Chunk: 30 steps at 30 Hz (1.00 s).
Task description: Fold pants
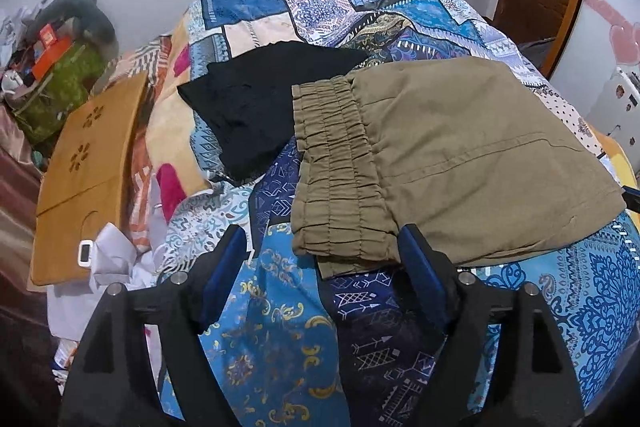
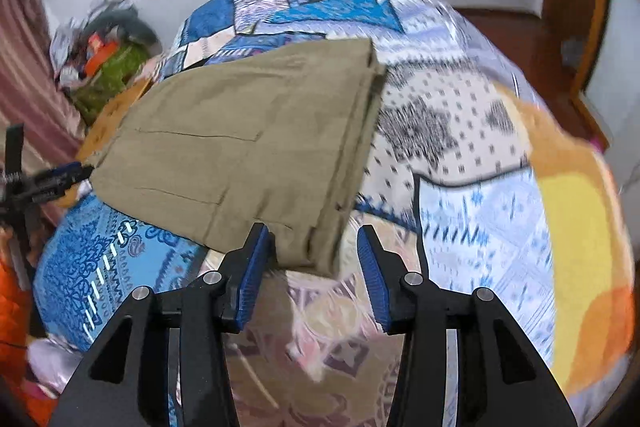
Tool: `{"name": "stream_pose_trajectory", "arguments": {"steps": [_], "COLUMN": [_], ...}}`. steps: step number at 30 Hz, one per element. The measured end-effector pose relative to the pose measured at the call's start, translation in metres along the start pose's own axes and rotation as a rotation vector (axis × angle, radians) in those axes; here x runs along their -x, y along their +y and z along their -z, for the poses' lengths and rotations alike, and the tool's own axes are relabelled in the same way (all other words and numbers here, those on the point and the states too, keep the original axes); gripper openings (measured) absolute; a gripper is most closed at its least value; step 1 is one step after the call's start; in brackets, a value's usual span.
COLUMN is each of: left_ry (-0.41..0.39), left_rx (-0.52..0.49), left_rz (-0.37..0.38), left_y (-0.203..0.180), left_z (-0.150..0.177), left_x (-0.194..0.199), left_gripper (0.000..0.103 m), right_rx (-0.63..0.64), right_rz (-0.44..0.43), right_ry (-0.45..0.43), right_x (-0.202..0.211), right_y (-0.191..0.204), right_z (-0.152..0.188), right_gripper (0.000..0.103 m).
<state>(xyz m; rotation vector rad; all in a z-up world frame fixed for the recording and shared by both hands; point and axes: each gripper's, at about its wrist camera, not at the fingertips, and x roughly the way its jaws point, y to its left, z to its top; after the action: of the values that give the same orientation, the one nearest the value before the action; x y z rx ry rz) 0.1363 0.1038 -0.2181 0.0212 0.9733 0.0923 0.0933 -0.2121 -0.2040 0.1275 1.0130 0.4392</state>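
Clearly one folded olive pants (image 1: 460, 163) lies beside one black garment (image 1: 260, 99); both grippers, left gripper (image 1: 324, 247) and right gripper (image 2: 312, 247), gape empty.

The right wrist view was motion-blurred, so the bedspread (image 2: 460, 155) pattern could not be read clearly. The khaki pants (image 1: 460, 155) covered one corner of the black garment (image 1: 256, 99), and their far-right end ran behind a dark object at the frame edge. The clutter pile (image 1: 52, 67) at left was too small to identify.
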Motion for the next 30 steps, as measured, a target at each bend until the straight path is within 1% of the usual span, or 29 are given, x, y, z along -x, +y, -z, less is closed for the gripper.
{"name": "stream_pose_trajectory", "arguments": {"steps": [2, 4, 7, 10, 12, 15, 19, 23, 30], "left_ry": [-0.004, -0.013, -0.035, -0.057, -0.066, -0.066, -0.047, -0.010, 0.063], "left_rx": [-0.002, -0.003, 0.002, 0.004, 0.005, 0.013, 0.034, 0.069, 0.128], "left_rz": [-0.003, 0.001, 0.009, -0.006, -0.026, -0.039, -0.064, -0.066, -0.018], "left_y": [-0.001, 0.000, 0.003, 0.006, 0.008, 0.012, 0.017, 0.022, 0.032], "left_z": [-0.002, -0.006, -0.019, -0.038, -0.052, -0.071, -0.096, -0.118, -0.134], "left_x": [0.006, 0.012, 0.022, 0.026, 0.024, 0.016, -0.004, -0.029, -0.069], "left_gripper": [0.079, 0.079, 0.080, 0.084, 0.085, 0.086, 0.089, 0.089, 0.090], "right_rx": [-0.009, -0.008, 0.021, 0.044, 0.053, 0.059, 0.066, 0.058, 0.045], "right_rz": [-0.008, -0.009, 0.004, 0.009, 0.009, 0.005, 0.010, 0.001, 0.001], "right_ry": [0.007, 0.011, -0.024, -0.070, -0.106, -0.146, -0.171, -0.151, -0.084], "right_x": [0.003, 0.005, 0.013, 0.019, 0.022, 0.021, 0.009, -0.015, -0.068], "right_y": [-0.001, 0.000, 0.004, 0.005, 0.006, 0.005, 0.001, -0.007, -0.022], "right_z": [-0.002, -0.007, -0.021, -0.038, -0.053, -0.074, -0.100, -0.125, -0.162], "right_gripper": [0.041, 0.044, 0.044, 0.045, 0.051, 0.053, 0.055, 0.055, 0.055]}}
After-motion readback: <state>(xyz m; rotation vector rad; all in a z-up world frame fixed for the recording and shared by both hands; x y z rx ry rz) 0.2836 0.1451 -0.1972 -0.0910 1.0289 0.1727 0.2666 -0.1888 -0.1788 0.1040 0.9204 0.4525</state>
